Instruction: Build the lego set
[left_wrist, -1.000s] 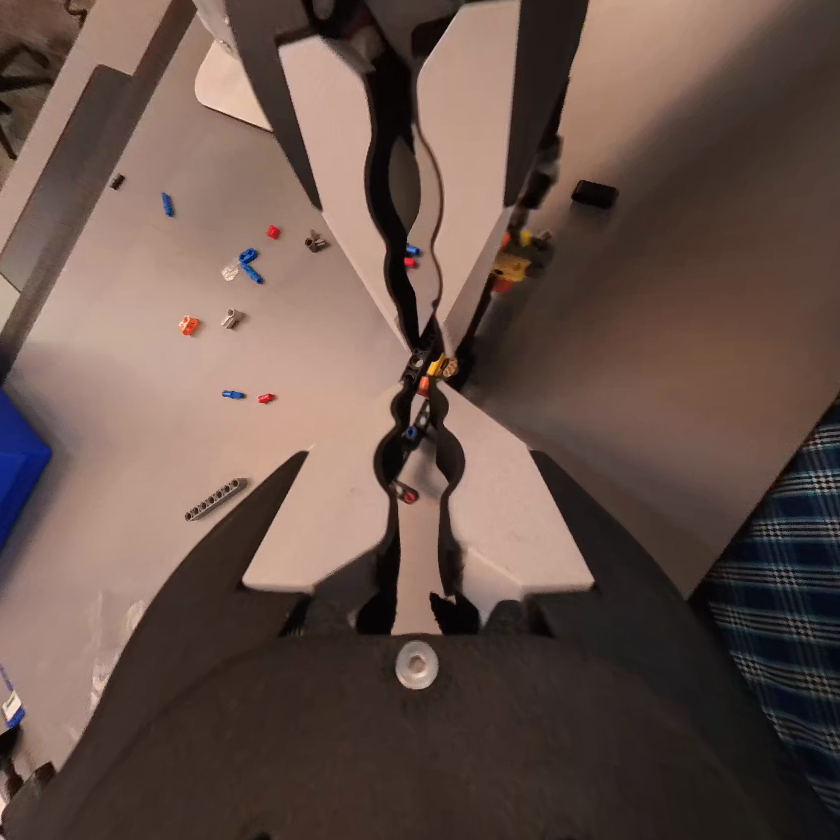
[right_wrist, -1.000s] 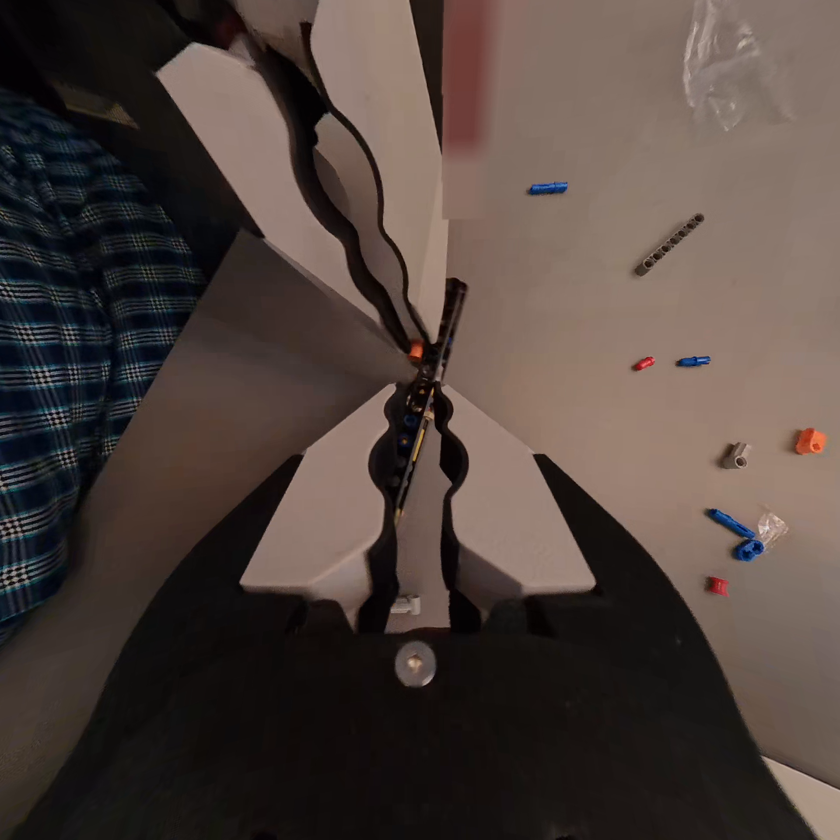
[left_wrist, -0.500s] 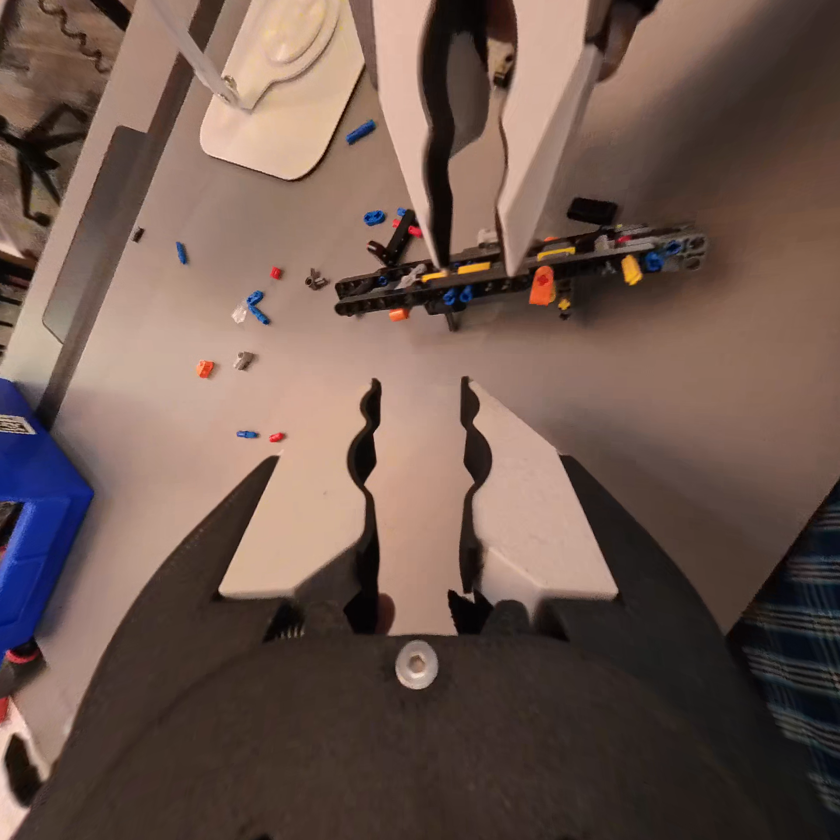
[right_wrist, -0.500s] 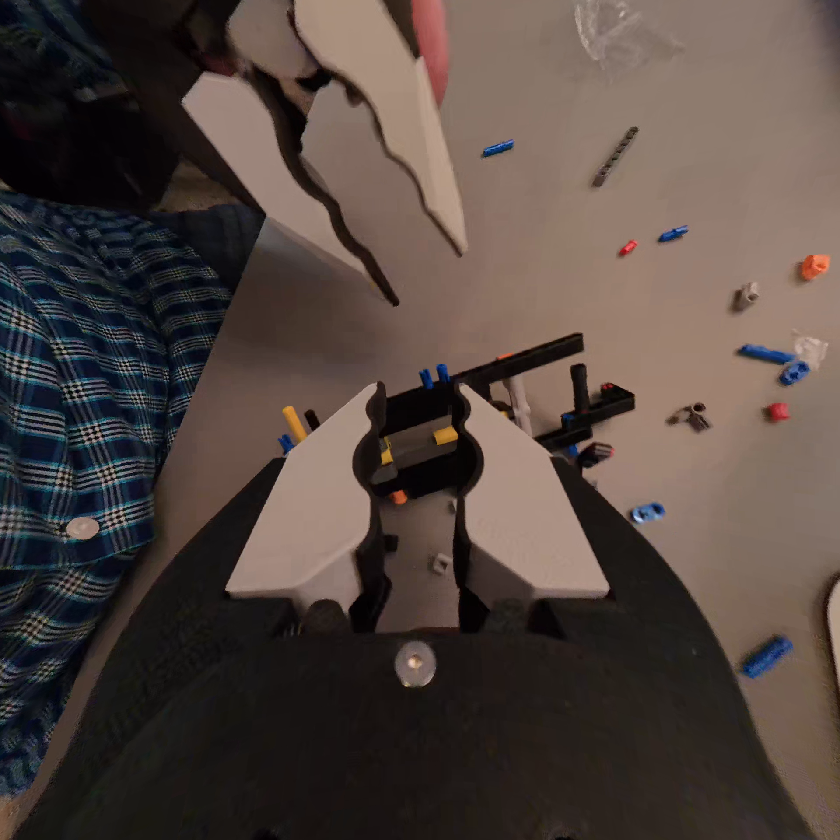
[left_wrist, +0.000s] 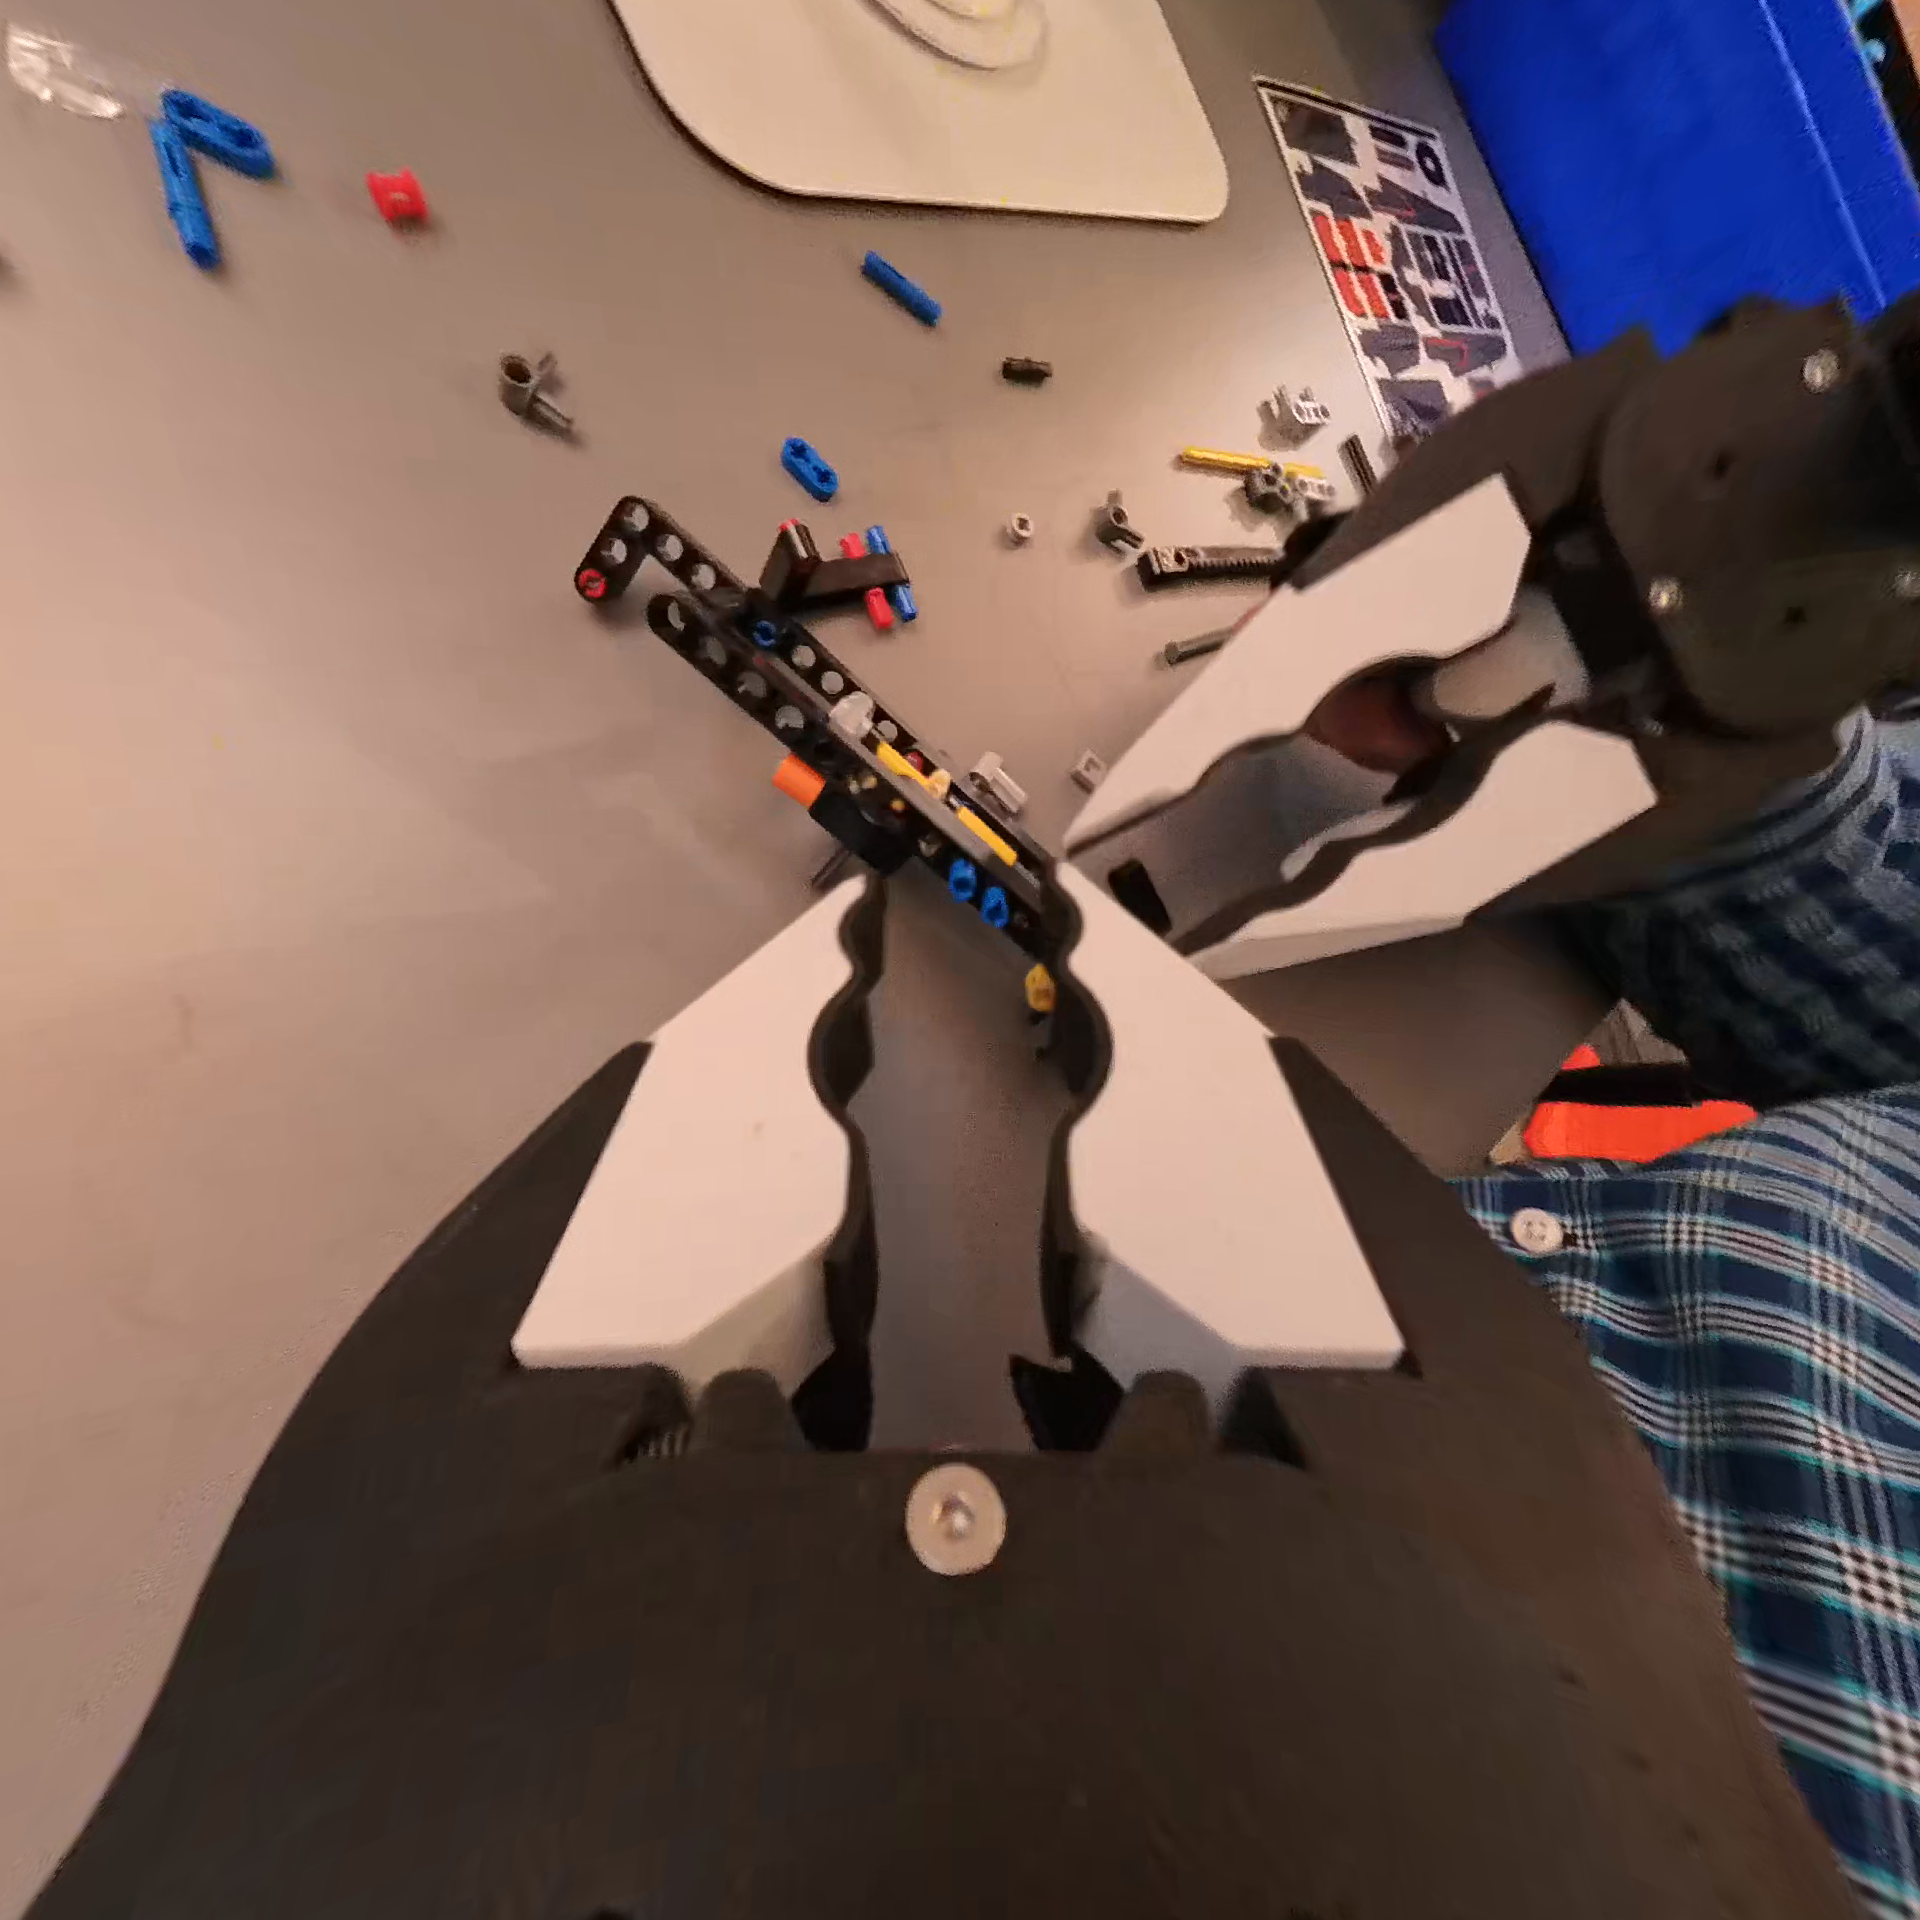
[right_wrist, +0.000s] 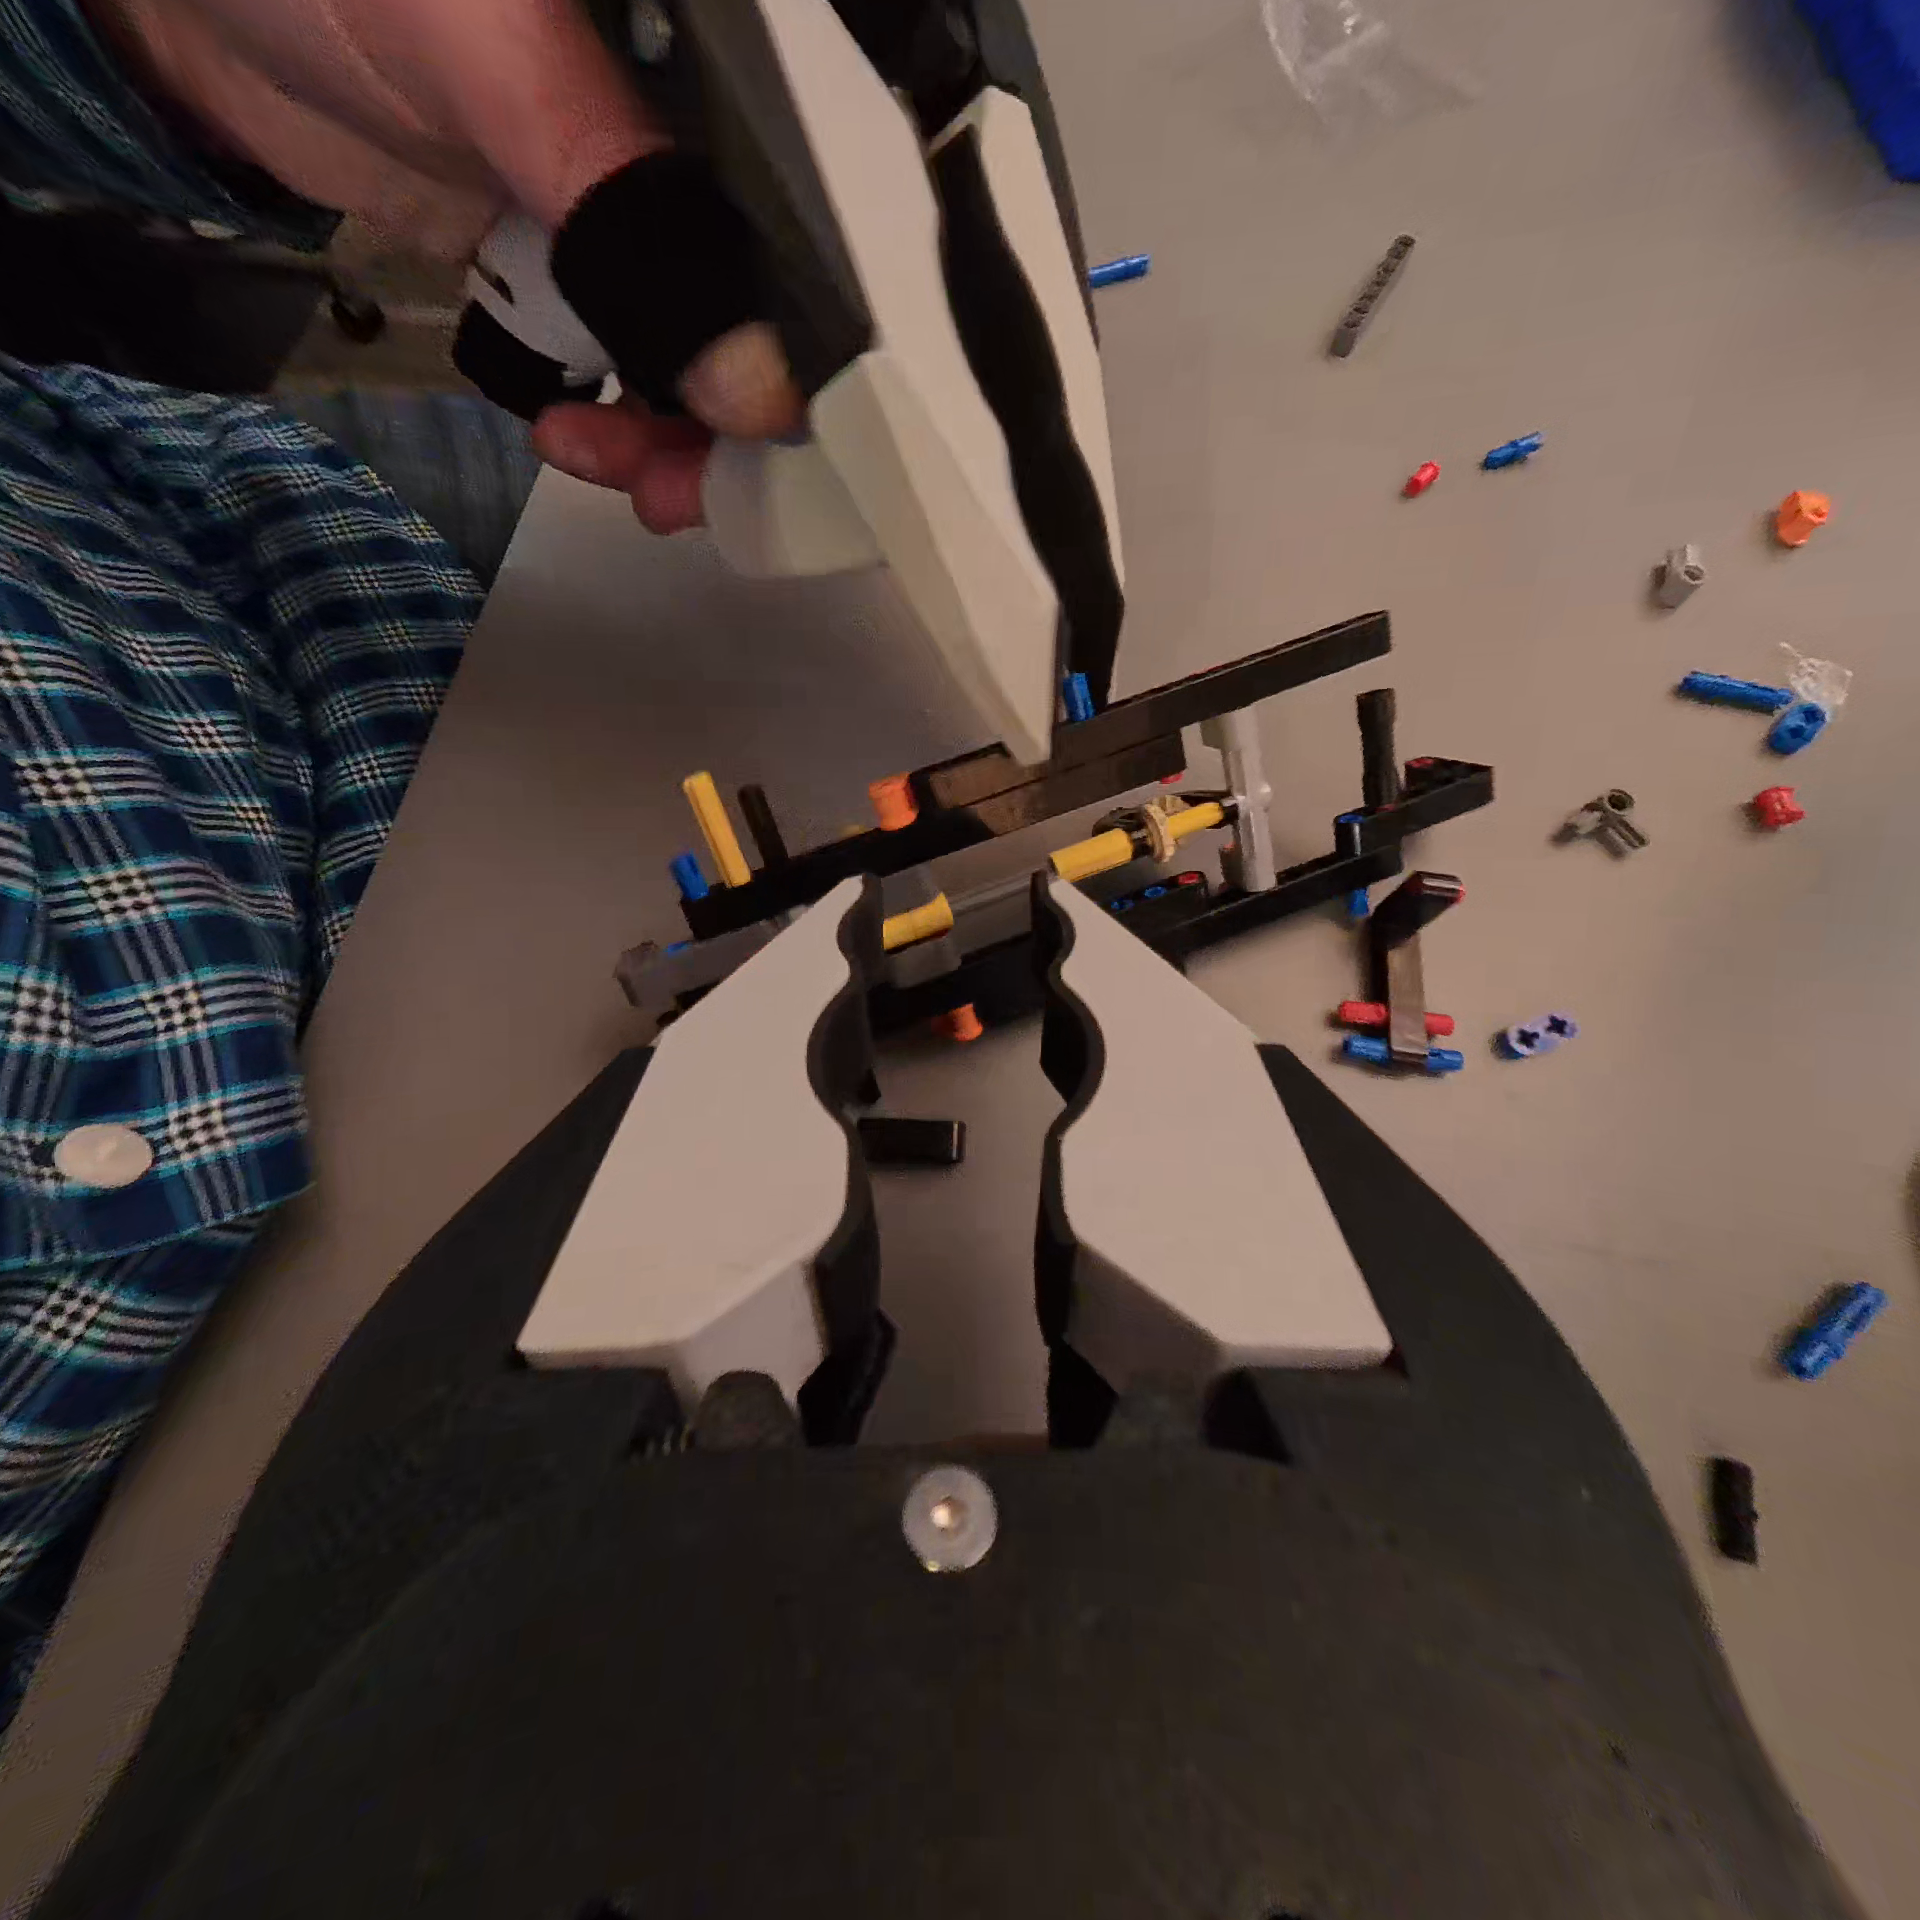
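Both claws have swung apart since a moment ago: left claw (left_wrist: 961, 894) and right claw (right_wrist: 951, 899) stand spread, pinching nothing. Between their tips, the lego assembly (right_wrist: 1039, 821) lies on the matte grey bench (left_wrist: 312, 831). It is long black holed beams studded with yellow, blue and orange pins.

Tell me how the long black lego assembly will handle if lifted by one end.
The black assembly is probably stiff: pinned beams run side by side. Being long, it may swing. Its upright yellow axle could snag.
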